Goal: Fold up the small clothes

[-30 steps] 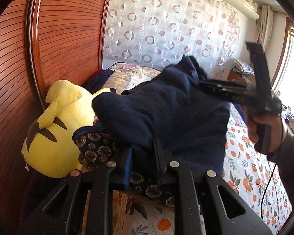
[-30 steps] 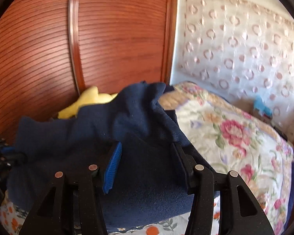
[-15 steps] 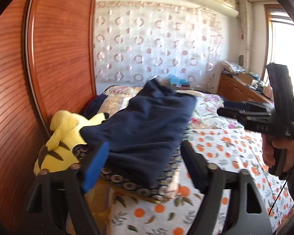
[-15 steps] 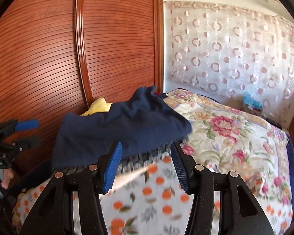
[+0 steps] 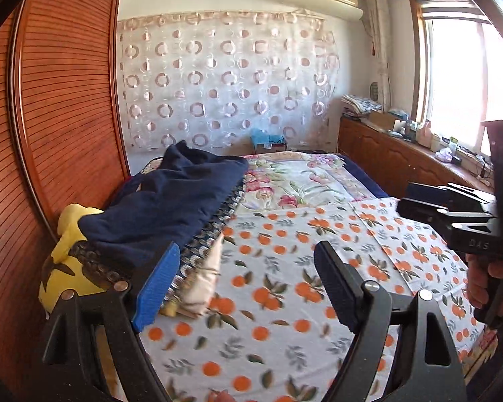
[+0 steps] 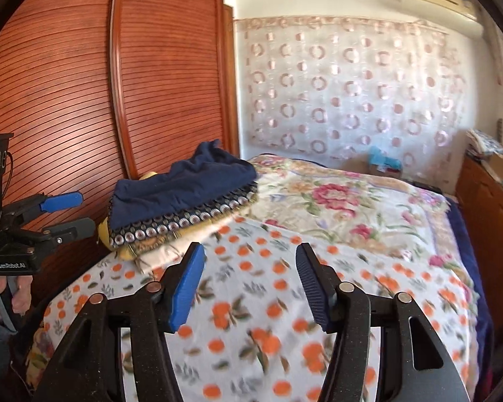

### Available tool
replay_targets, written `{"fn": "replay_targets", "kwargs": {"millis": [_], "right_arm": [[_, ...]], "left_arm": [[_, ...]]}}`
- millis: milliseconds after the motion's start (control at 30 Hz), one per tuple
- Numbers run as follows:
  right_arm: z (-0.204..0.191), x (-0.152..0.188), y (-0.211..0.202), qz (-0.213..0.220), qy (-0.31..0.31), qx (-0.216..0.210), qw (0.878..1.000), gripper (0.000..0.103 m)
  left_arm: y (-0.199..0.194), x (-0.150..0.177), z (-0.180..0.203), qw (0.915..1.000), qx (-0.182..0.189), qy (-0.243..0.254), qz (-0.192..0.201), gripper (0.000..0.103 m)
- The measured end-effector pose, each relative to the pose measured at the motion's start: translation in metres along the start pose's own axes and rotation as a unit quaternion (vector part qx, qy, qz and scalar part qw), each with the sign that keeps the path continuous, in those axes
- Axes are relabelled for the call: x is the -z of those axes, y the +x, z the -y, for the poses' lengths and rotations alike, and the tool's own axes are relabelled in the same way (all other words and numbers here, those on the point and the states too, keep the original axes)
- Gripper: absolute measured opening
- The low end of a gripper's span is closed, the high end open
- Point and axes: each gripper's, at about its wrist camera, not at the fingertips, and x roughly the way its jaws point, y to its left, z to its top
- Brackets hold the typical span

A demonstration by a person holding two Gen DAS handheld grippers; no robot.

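Far left, both views: slatted wardrobe [image 5: 67,100] runs along the bed's [image 5: 285,301] left edge. A yellow plush [image 5: 63,268] is wedged between wardrobe and bed, partly under the pile.

Pile [image 6: 184,211] of folded clothes sits at the bed's left edge, near the wardrobe. Top layer: navy garment [image 5: 171,201], folded but lumpy, one corner poking up at the back. Under it a dark piece with a ring print, then pale and yellowish layers. Edges not quite flush; lower layers stick out at the near side.

Left claw [image 5: 248,288]: spread wide, nothing between the pads. The blue pad overlaps the pile's near corner in the picture, but whether it touches cannot be told. In the right view this claw [image 6: 68,212] hangs just left of the pile, clear of it, gripped by a hand [image 6: 3,296].

Right claw [image 6: 249,283]: jaws opening, nothing between them, only the orange-print sheet [image 6: 268,318] beneath. Seen from the left view it [image 5: 409,199] hovers over the bed's right part, well apart from the pile.

Further right: floral quilt [image 6: 335,201], circle-print curtain [image 5: 224,83], cabinet [image 5: 385,160] under the window.

Judgement: the navy piece looks done and stacked; both claws are empty, so this reads as the gap between items. No unfolded garment shows on the bed, so the next one would have to come from out of view. Next move calls for locating it, laying it flat on the open sheet, and pinching two corners, one per claw. The pile looks liable to slide if bumped.
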Motion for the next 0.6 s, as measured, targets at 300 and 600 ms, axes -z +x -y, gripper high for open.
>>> {"fn": "replay_targets", "kwargs": {"millis": [300, 600], "right_arm": [[-0.021, 0.032, -0.082, 0.022, 0.04, 0.083, 0.995, 0.064], [-0.055, 0.047, -0.137, 0.048, 0.056, 0.125, 0.989, 0.064]], "left_arm": [[-0.024, 0.011, 0.052, 0.9998, 0.004, 0.015, 0.01, 0.083], [-0.049, 0.005, 0.077, 0.9992, 0.02, 0.02, 0.029, 0.083]]}}
